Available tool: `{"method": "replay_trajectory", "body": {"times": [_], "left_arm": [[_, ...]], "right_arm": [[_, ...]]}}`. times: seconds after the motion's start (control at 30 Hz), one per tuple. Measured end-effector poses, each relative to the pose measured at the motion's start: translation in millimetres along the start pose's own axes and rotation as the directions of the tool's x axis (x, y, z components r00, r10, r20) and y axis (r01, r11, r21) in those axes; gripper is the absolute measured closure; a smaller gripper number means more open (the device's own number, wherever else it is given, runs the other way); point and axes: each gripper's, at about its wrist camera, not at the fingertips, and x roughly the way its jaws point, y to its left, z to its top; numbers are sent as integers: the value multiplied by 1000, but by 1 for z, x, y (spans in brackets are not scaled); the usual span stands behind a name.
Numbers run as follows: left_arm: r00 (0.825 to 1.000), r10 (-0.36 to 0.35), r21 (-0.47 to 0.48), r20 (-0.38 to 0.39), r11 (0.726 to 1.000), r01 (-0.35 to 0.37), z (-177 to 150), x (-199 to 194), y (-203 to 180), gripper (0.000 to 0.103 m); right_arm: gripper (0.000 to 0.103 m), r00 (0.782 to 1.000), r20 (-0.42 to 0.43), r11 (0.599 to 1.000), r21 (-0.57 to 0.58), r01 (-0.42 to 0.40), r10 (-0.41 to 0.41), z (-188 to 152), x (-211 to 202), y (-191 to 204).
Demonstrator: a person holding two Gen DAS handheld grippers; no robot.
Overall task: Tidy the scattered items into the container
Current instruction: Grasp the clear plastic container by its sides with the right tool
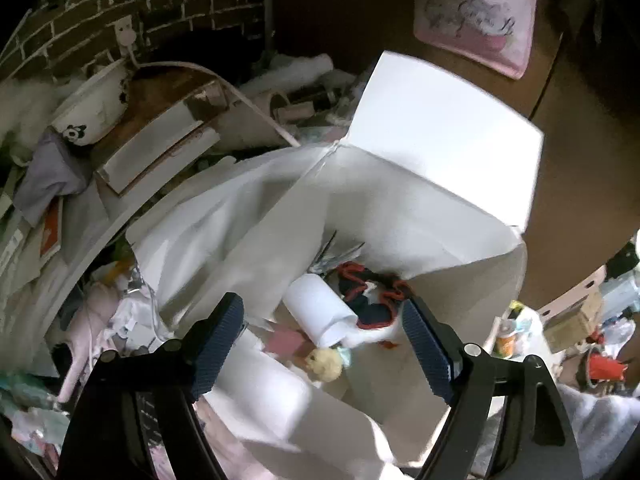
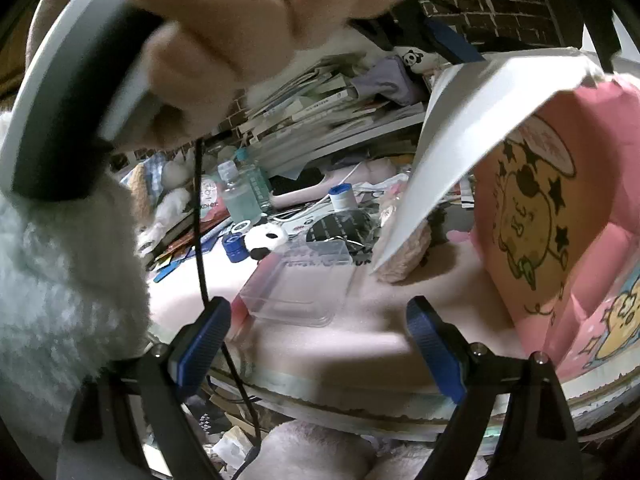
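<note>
White box (image 1: pixel 400 168) with flaps open under your left gripper (image 1: pixel 320 332), its jaws wide apart and empty, white roll (image 1: pixel 320 312), dark cloth (image 1: pixel 372 296) and yellow ball (image 1: pixel 325 363) inside it, your right gripper (image 2: pixel 320 336) spread wide over the clear tray (image 2: pixel 296 292), gripping nothing.

One white container (image 1: pixel 440 152) holding one white roll (image 1: pixel 320 312) and one navy, red-trimmed cloth (image 1: pixel 372 300); on the table, two clear bottles (image 2: pixel 240 196), one clear plastic tray (image 2: pixel 300 292), one panda toy (image 2: pixel 266 240).
</note>
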Motion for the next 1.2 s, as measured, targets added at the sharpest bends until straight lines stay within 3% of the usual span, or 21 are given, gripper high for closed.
{"method": "replay_trajectory", "body": {"times": [0.1, 0.3, 0.47, 0.6, 0.73, 0.8, 0.83, 1.0, 1.2], "left_arm": [[999, 1, -7, 54, 1000, -1, -10, -18, 4, 10], [984, 27, -57, 175, 998, -17, -50, -51, 27, 9], [961, 128, -207, 245, 975, -77, -90, -68, 60, 8], [931, 234, -353, 279, 927, -128, -129, -78, 87, 7], [904, 343, -467, 253, 862, -197, -169, -82, 110, 7], [895, 382, -518, 229, 827, -220, -189, -83, 121, 7], [893, 396, -535, 215, 812, -232, -196, -82, 125, 7], [871, 472, -606, 138, 735, -302, -231, -77, 143, 7], [837, 520, -674, 173, 682, -284, -253, -85, 156, 8]], "right_arm": [[15, 1000, -2, 1000, 0, 5, -5, -1, -1, 0], [15, 1000, 8, 1000, 8, 24, -24, -6, -2, -3], [15, 999, 13, 999, -19, 34, -33, -9, -3, 2], [15, 999, -4, 999, -38, 34, -34, -11, 0, 7], [14, 999, -12, 998, -55, 32, -33, -11, 5, 14], [5, 999, -9, 996, -80, 41, -42, -11, 10, 20], [1, 999, -5, 995, -89, 47, -48, -11, 13, 23], [1, 997, 5, 991, -110, 80, -80, -5, 29, 34], [1, 990, 0, 980, -142, 136, -138, -2, 51, 43]]}}
